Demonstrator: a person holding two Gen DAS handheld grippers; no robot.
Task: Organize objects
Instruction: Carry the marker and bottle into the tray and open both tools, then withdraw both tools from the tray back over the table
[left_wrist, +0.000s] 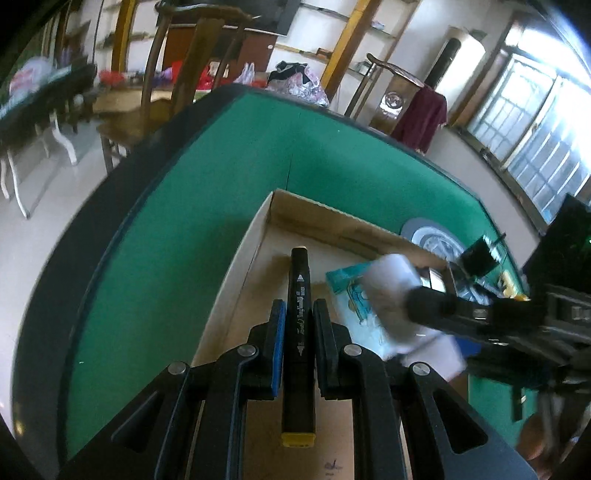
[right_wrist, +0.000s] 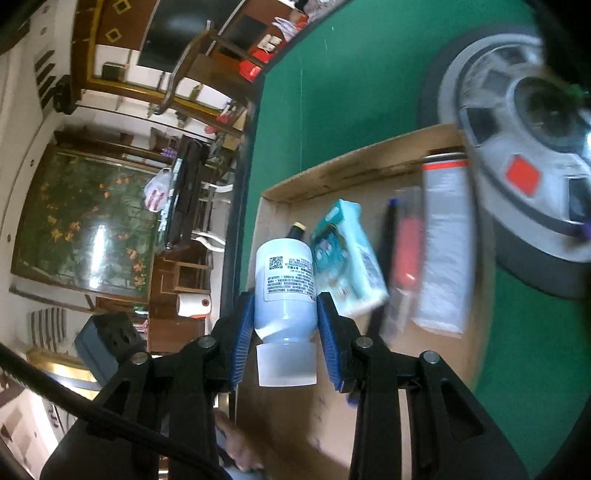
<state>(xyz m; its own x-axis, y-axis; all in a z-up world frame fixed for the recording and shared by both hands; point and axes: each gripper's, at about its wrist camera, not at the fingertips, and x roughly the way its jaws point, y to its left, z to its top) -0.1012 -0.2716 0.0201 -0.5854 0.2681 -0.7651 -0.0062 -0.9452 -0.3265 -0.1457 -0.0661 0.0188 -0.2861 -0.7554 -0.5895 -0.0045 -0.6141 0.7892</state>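
My left gripper (left_wrist: 298, 314) is shut on a black marker (left_wrist: 299, 332) with a yellow end cap, held over the cardboard box (left_wrist: 258, 236). My right gripper (right_wrist: 286, 308) is shut on a white bottle (right_wrist: 286, 291) with a printed label and translucent cap, held above the same box (right_wrist: 332, 173). The bottle also shows blurred in the left wrist view (left_wrist: 391, 288). A teal packet (right_wrist: 347, 254) lies in the box beside the bottle, and it also shows in the left wrist view (left_wrist: 347, 277). A red and black pen (right_wrist: 404, 236) and a white packet (right_wrist: 443, 251) lie further right.
The box sits on a green table (left_wrist: 166, 240) with a dark rim. A grey round centre unit (right_wrist: 524, 155) stands at the box's far corner. Wooden chairs (left_wrist: 177, 74) and shelves stand beyond the table edge.
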